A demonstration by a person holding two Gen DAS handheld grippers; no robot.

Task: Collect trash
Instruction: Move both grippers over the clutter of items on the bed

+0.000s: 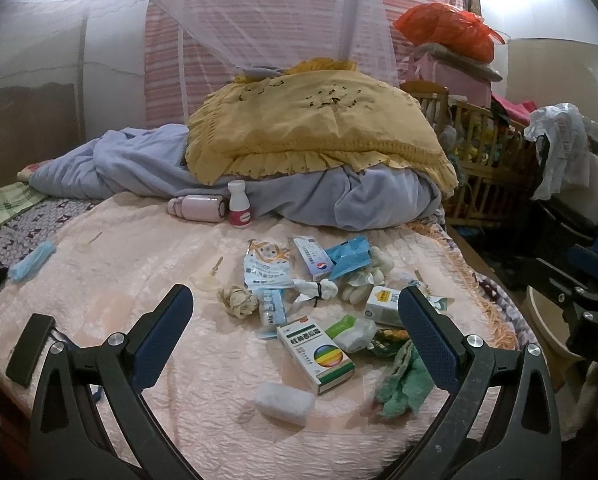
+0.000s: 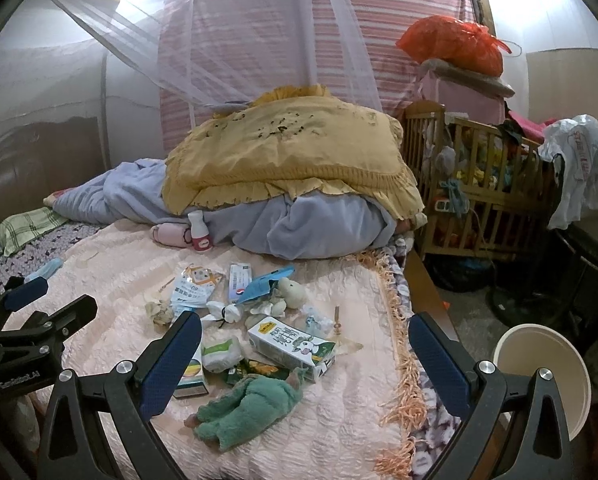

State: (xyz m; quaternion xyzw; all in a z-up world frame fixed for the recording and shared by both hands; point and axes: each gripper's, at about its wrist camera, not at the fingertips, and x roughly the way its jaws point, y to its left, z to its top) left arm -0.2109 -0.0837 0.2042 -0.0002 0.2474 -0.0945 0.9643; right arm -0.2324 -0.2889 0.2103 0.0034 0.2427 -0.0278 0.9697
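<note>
Trash lies scattered on the pink bedspread (image 1: pixel 147 264): a medicine box with a rainbow circle (image 1: pixel 317 356), a milk carton (image 2: pixel 291 346), a crumpled paper ball (image 1: pixel 237 300), a white wad (image 1: pixel 285 402), wrappers and a blue packet (image 1: pixel 349 256). A green doll (image 2: pixel 245 406) lies near the front. My left gripper (image 1: pixel 295 304) is open and empty above the pile. My right gripper (image 2: pixel 305 330) is open and empty, over the carton and doll. A beige bin (image 2: pixel 547 376) stands beside the bed at the right.
A yellow pillow (image 1: pixel 307 128) and blue blanket (image 1: pixel 139 168) are heaped at the head of the bed, with a white bottle (image 1: pixel 240 204) and pink bottle (image 1: pixel 197 208) before them. A wooden crib (image 2: pixel 479 184) stands right. A blue mask (image 1: pixel 33 260) lies left.
</note>
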